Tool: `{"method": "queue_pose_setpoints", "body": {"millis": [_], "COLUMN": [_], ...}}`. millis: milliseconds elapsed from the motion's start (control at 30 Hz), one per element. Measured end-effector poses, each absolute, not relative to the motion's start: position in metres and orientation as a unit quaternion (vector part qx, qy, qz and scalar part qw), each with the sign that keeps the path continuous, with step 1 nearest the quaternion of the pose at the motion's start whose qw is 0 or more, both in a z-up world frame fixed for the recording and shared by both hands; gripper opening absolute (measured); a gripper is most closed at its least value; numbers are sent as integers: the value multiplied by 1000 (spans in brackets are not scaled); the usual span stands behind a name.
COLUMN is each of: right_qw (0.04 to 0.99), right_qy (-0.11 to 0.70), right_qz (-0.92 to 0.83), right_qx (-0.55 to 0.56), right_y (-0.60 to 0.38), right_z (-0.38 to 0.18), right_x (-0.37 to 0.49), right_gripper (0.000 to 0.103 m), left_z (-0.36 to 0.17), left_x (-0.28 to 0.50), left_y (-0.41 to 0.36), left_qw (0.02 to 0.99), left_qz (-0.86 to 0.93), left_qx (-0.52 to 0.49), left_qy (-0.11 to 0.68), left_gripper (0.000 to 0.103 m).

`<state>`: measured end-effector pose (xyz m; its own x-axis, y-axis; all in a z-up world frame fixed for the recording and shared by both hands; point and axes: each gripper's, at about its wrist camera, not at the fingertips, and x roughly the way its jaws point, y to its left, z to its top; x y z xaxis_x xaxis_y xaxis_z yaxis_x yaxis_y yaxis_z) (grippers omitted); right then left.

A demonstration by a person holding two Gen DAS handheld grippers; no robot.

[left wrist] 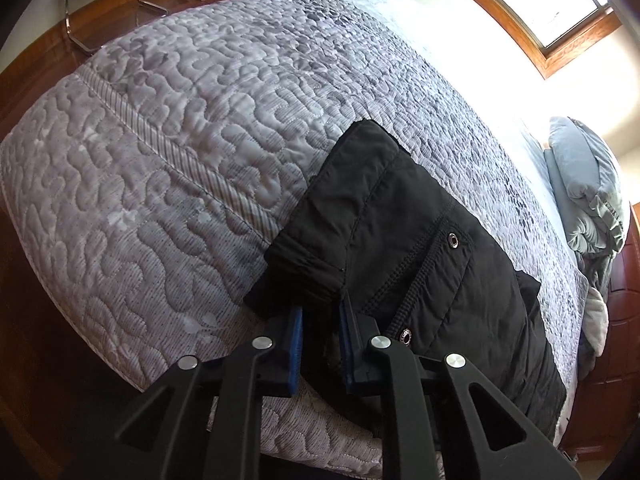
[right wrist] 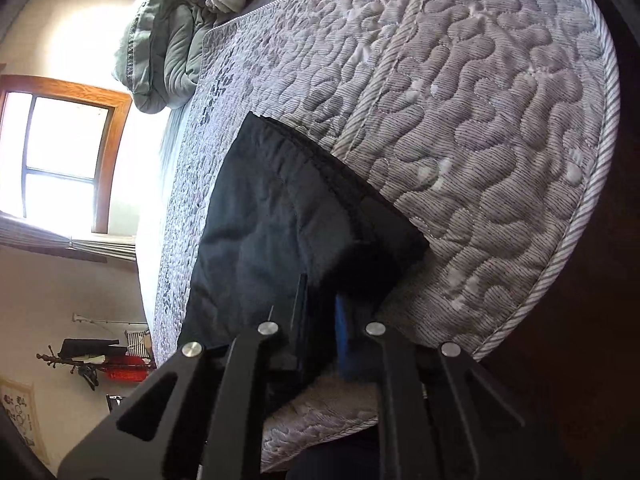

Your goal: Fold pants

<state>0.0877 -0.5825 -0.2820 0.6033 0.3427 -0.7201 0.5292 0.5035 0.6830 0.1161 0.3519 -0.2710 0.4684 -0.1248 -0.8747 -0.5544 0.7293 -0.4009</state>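
Black pants (left wrist: 420, 248) on quilted bed (left wrist: 180, 140), left hand-held gripper (left wrist: 320, 320) and right hand-held gripper (right wrist: 322, 300) each pinching pants fabric

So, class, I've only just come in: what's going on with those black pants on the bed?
A person is working with two hand-held claws on black pants lying on a quilted bedspread. The left claw has one end of the pants between its blue pads, near the snap buttons. The right claw has closed in on the dark fabric at the other end. The pants already lie partly folded near the bed's edge.
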Motion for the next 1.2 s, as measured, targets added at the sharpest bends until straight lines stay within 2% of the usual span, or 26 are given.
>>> {"method": "queue_pose_setpoints", "body": {"millis": [433,567,600,633,667,700,733,767,833,867,933,1000,1067,1200], "right_qw": [743,739,738,738,740,740,737,731,723,721,722,721,720,715], "right_qy": [448,443,435,420,398,381,370,359,345,345,343,339,338,344], "right_qz": [-75,-67,-61,-62,-67,-74,-77,-75,-65,-62,-56,-46,-39,-39], "right_qx": [492,503,513,524,538,549,560,575,595,597,598,603,605,608], "right_y": [-587,-589,-591,-596,-601,-607,-613,-618,-623,-623,-621,-616,-611,-605], "right_z": [-293,-302,-301,-299,-295,-293,-293,-295,-300,-301,-303,-306,-309,-321], "right_x": [84,82,78,71,61,51,43,36,26,24,24,24,31,42], "right_gripper": [10,17,19,29,43,47,47,47,48,53,56,59,64,64], "left_z": [-281,-283,-284,-282,-280,-279,-278,-276,-275,-276,-279,-282,-285,-294], "left_x": [116,118,117,115,112,108,103,98,92,91,90,89,89,88], "left_y": [350,345,344,342,340,338,337,336,332,330,326,322,319,316], "left_qw": [782,792,794,798,801,801,802,806,813,813,811,811,809,802], "left_qz": [140,141,141,140,140,139,137,136,131,128,130,138,151,170], "left_qx": [-337,-319,-313,-306,-304,-307,-314,-320,-322,-324,-332,-342,-355,-384], "left_qy": [504,501,501,499,497,496,490,479,468,466,463,454,445,424], "left_gripper": [15,18,21,23,25,42,65,71,74,74,83,87,87,89]}}
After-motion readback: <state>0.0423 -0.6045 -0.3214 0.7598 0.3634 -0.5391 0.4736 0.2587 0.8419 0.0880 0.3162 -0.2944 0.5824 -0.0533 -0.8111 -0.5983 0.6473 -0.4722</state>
